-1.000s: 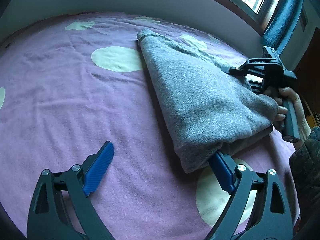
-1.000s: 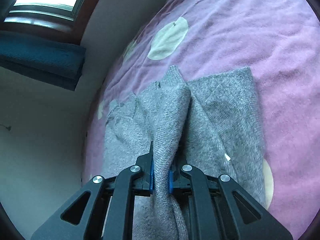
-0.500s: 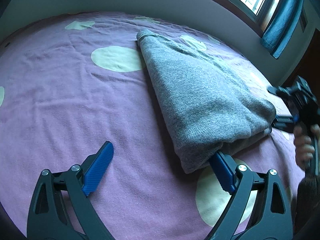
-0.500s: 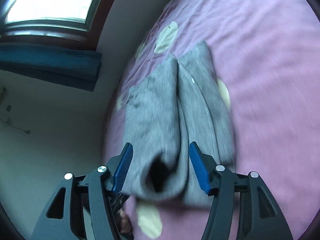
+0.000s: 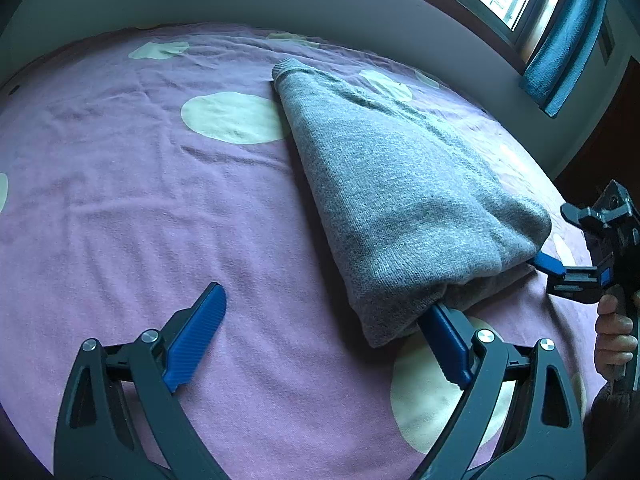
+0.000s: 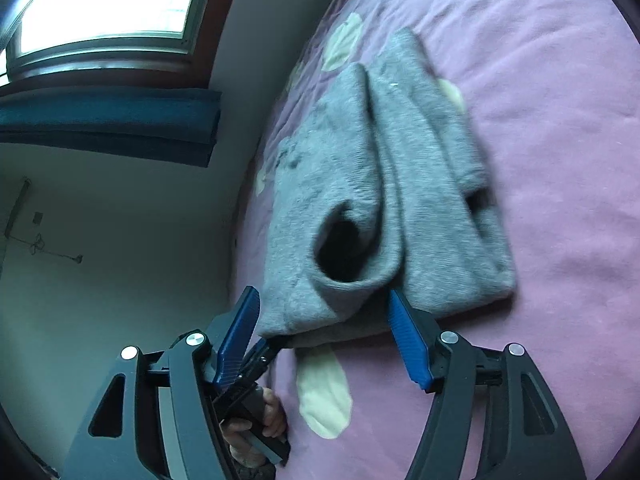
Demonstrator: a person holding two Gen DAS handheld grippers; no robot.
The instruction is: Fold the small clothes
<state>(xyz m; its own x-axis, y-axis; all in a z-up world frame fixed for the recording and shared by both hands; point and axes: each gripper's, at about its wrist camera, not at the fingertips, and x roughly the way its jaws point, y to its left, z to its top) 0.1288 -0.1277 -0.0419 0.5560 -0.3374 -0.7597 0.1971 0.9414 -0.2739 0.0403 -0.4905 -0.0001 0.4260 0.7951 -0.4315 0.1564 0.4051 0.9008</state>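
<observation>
A grey knitted garment (image 5: 400, 200) lies folded lengthwise on the purple spotted blanket (image 5: 140, 208). My left gripper (image 5: 324, 332) is open at its near end. The left finger (image 5: 196, 332) rests on bare blanket and the right finger (image 5: 444, 336) is tucked under the garment's corner. In the right wrist view the garment (image 6: 384, 200) lies in two folded rolls with an open tube end facing me. My right gripper (image 6: 324, 332) is open and empty, its fingers either side of that end. It also shows at the right edge of the left wrist view (image 5: 560, 268).
The blanket (image 6: 560, 160) covers a bed against a pale wall (image 6: 120, 220). A window with a blue curtain (image 5: 560, 60) lies beyond the far right. The left gripper and the hand holding it (image 6: 256, 412) show under the garment's near edge.
My right gripper opened and let go of the garment fold, then drew back to the garment's end. The fold dropped flat. My left gripper stayed open in place.
</observation>
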